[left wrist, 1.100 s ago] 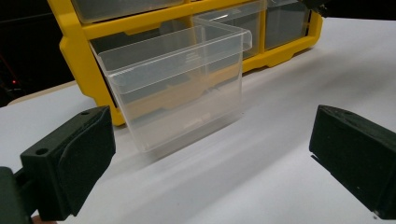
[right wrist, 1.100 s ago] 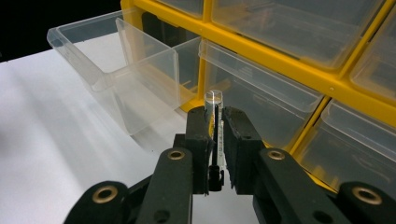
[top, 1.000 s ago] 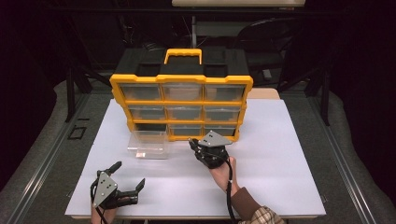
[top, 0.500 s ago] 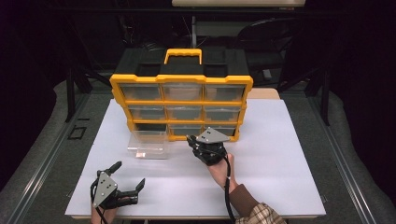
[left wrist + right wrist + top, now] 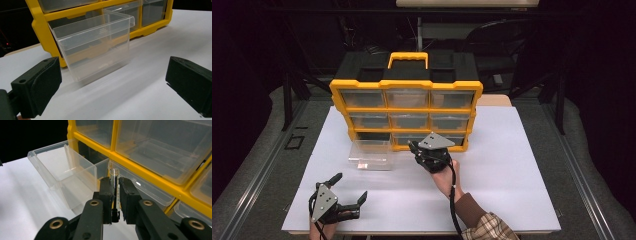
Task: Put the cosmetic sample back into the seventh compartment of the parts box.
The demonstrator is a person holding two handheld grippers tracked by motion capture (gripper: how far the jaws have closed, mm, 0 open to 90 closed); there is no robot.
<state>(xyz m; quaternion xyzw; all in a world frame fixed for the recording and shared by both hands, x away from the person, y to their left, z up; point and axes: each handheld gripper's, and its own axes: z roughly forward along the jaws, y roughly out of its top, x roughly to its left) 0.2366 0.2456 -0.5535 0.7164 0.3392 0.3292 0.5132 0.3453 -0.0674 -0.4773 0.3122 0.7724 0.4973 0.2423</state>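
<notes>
**Drawer front held in right gripper at organiser's bottom row**

Right gripper [image 5: 414, 148] sits at the bottom row of the yellow plastic organiser cabinet with clear drawers and a yellow carry handle [image 5: 406, 89], which stands upright at the far side of the white table [image 5: 512, 165]. In the right gripper view its black jaws stand nearly together, clamped on the thin upright lip of a clear plastic drawer front [image 5: 114, 185] in the bottom middle compartment; the lip's top edge rises just above the pads.

A second clear plastic drawer, removed from the cabinet [image 5: 370, 154], rests on the table just in front of the bottom left compartment, which is open and dark. It lies beside the right gripper, not touching it. In the left gripper view this loose drawer [image 5: 95, 47] stands upright ahead of the jaws, near the cabinet's lower corner.

Left gripper [image 5: 349, 187] rests near the table's front edge, well apart from both drawers. Its jaws stand wide apart with only bare table between them.
</notes>
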